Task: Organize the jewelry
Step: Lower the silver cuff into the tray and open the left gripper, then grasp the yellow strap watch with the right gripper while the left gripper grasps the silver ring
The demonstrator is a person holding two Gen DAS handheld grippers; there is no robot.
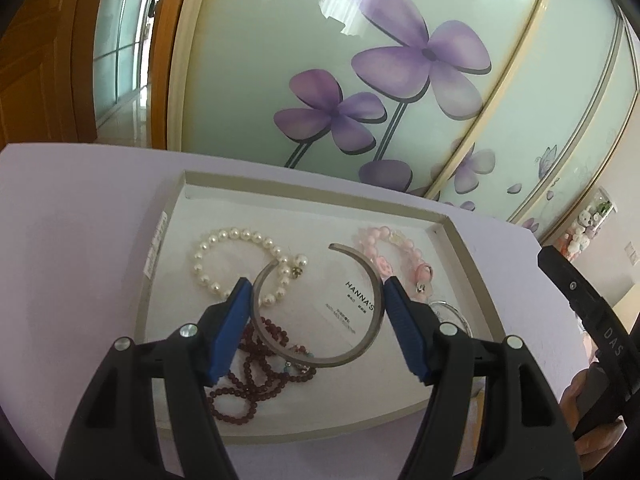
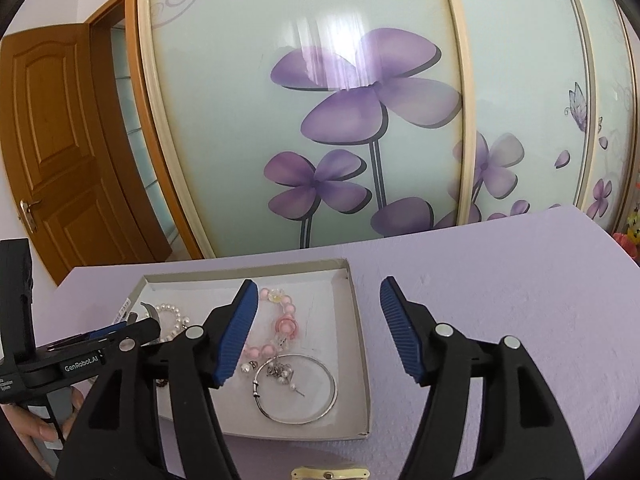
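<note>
A shallow white tray (image 1: 460, 240) on the lilac tabletop holds the jewelry. My left gripper (image 1: 316, 282) hangs over it, shut on a grey metal cuff bangle (image 1: 332, 362) that spans pad to pad. Under the cuff lie a pearl bracelet (image 1: 224, 236), a dark red bead necklace (image 1: 248, 384) and a pink bead bracelet (image 1: 404, 246). My right gripper (image 2: 318, 282) stands open over the tray's right wall (image 2: 360, 344), with nothing between its pads. Below it in the tray a silver charm bangle (image 2: 280, 372) lies beside the pink bead bracelet (image 2: 286, 324).
A wardrobe door with purple flowers (image 2: 360, 92) rises just behind the table. A wooden door (image 2: 52, 120) stands at the left. A cream object (image 2: 328, 472) lies at the near table edge. A hand (image 2: 32, 428) grips the left tool's handle.
</note>
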